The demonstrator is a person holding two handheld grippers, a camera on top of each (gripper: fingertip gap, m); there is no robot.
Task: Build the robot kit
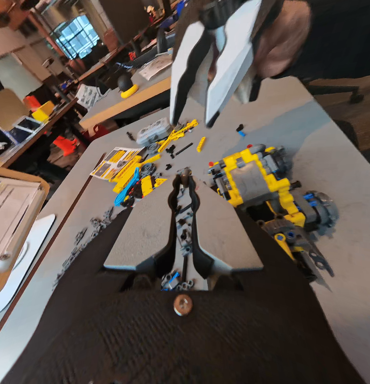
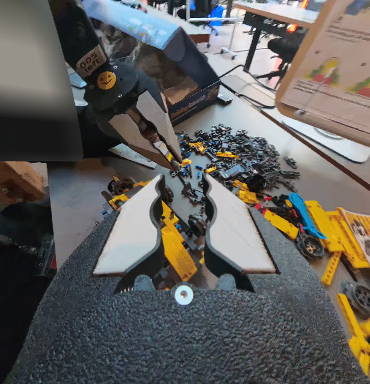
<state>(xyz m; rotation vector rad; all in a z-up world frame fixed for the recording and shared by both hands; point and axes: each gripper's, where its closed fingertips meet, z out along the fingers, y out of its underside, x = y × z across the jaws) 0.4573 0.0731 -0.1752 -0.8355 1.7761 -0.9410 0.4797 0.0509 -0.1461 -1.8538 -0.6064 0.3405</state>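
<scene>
Light: daylight, moderately bright; far window [image 1: 77,37] in the left wrist view glows blue-white.
Shadows: soft, lying under the yellow and grey model [image 1: 261,180] on the table [image 1: 325,166].
Glare: pale sheen on the table's right side.
Blur: motion smear on the far gripper [image 1: 192,122], background desks, cardboard sheet [image 2: 335,72].
Distortion: wide-angle bending and stretching at the edges.
Masking: smooth grey patch, top left of the right wrist view.
</scene>
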